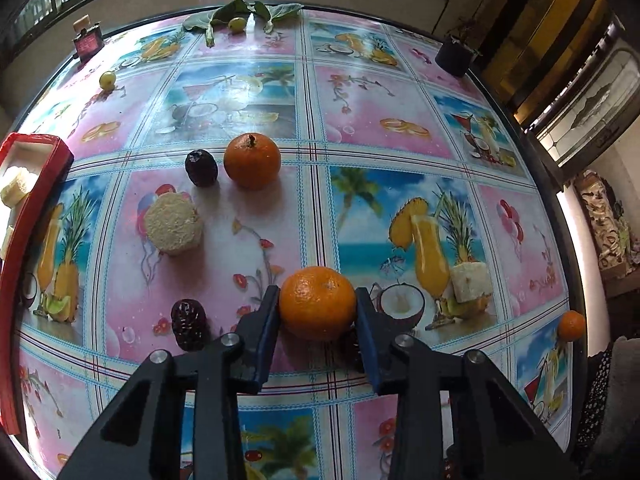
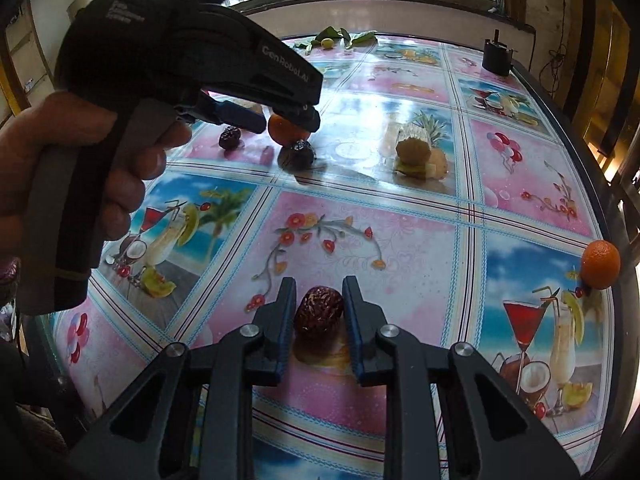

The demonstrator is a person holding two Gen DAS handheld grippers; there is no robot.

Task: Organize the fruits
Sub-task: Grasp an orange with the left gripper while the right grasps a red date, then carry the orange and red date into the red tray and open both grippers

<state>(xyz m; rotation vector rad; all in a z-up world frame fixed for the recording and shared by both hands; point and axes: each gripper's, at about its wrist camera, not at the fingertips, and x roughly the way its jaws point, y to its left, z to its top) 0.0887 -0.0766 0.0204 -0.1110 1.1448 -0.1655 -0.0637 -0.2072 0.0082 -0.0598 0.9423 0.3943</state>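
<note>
In the left wrist view my left gripper (image 1: 317,292) is shut on an orange (image 1: 318,308) that sits on the printed tablecloth (image 1: 248,240), one pad against each side. A dark date (image 1: 352,346) lies partly hidden behind it. The right wrist view shows my right gripper (image 2: 319,282) shut on a wrinkled red date (image 2: 319,316) low over the table. In that view a hand (image 2: 72,160) holds the left gripper (image 2: 287,124) at the upper left, with its orange (image 2: 286,132) above a dark date (image 2: 298,154).
A second orange (image 1: 252,160), a dark date (image 1: 201,168), a round crumbly cake (image 1: 173,224) and another date (image 1: 188,324) lie left of centre. A red box (image 1: 24,216) stands at the left edge. One orange (image 2: 600,264) sits near the right table edge. A black pot (image 1: 454,56) stands far right.
</note>
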